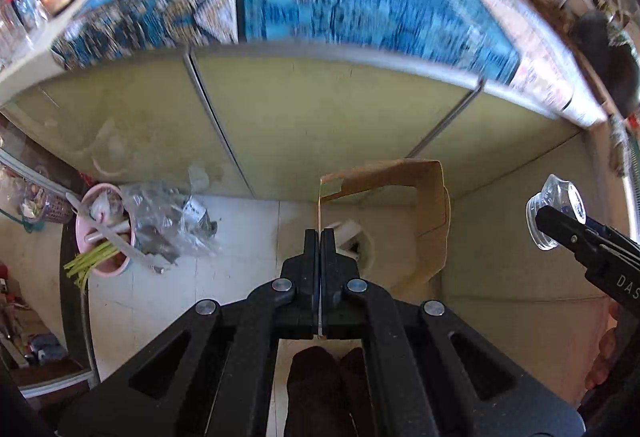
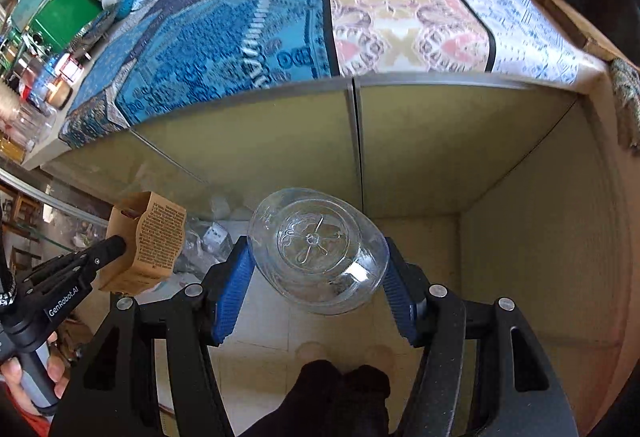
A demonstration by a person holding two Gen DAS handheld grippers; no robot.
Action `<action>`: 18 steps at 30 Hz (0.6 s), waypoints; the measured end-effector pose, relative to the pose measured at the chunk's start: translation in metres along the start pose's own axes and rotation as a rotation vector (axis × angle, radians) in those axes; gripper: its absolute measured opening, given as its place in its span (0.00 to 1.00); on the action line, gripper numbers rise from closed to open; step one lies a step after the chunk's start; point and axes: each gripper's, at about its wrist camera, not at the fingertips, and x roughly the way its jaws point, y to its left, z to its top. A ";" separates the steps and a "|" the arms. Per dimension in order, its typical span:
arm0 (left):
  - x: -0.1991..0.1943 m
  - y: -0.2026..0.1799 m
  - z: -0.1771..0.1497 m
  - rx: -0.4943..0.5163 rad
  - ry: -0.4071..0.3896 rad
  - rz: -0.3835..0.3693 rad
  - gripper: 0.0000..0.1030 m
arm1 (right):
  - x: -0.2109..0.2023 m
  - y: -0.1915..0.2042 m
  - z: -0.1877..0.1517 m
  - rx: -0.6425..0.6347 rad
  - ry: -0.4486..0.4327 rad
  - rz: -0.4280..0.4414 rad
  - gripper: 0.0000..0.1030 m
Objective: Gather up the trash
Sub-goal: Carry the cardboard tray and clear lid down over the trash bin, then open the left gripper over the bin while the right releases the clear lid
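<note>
two grippers loaded, carton (image 1: 424,213), bottle (image 2: 320,253)

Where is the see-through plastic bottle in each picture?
Left wrist view: the clear plastic bottle is at the far right edge, neck end showing, held by the right gripper.
Right wrist view: the bottle is in the centre, bottom facing the camera, between the blue pads.
Shared landmark: the brown cardboard box held by the left gripper.
</note>
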 end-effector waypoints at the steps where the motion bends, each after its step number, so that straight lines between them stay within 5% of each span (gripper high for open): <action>1: 0.013 -0.002 -0.003 0.001 0.013 0.001 0.00 | 0.013 -0.005 -0.003 0.000 0.013 0.002 0.57; 18: 0.301 0.003 -0.073 -0.079 0.134 0.023 0.00 | 0.271 -0.066 -0.078 -0.025 0.204 0.027 0.57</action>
